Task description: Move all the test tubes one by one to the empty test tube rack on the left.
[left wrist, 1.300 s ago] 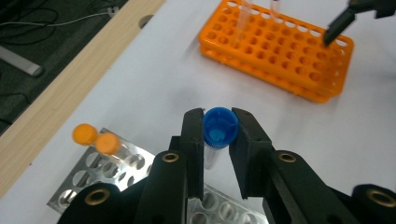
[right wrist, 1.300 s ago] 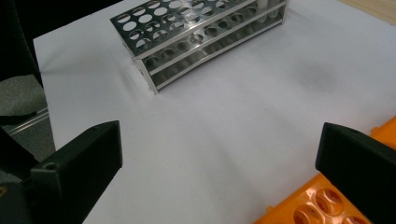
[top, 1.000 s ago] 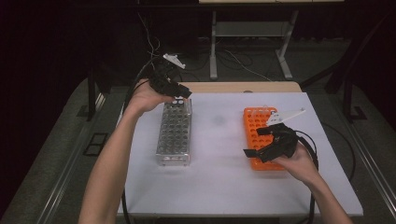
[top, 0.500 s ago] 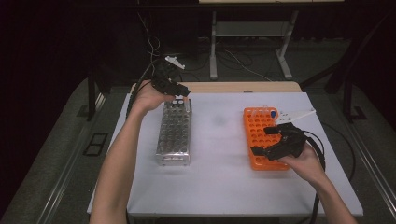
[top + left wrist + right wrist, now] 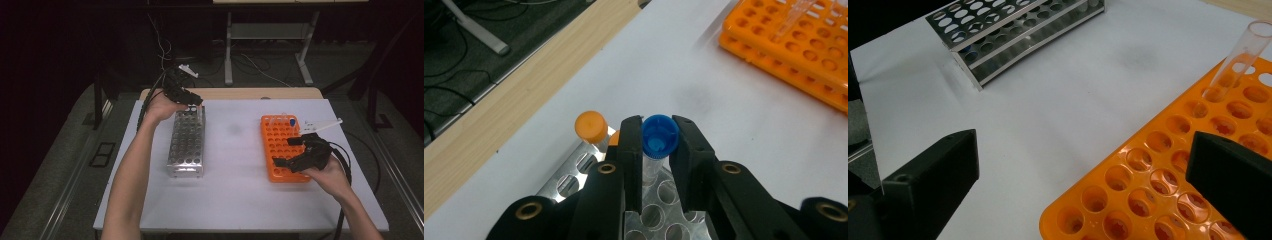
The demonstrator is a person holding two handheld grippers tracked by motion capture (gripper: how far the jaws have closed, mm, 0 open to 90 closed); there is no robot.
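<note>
White tabletop fills my working area, with dark floor and cables beyond it. Nearest me, my right gripper hovers over the near end of the orange rack, its jaws spread wide with nothing between them; I read that as parked ready, waiting to receive or steady something. In the right gripper view a clear uncapped tube leans in one of the rack's holes, tilted because the hole is looser than the tube.

Farther out, my left gripper sits at the far end of the metal rack. Its jaws are narrowed around the blue-capped tube, gripping just under the cap, which I judge gives a sure hold. The tube's lower part is just over the rack's holes, so I judge it is on its way out of or into a hole. Just beside it an orange-capped tube stands in the rack's end row, clear of the jaws.
</note>
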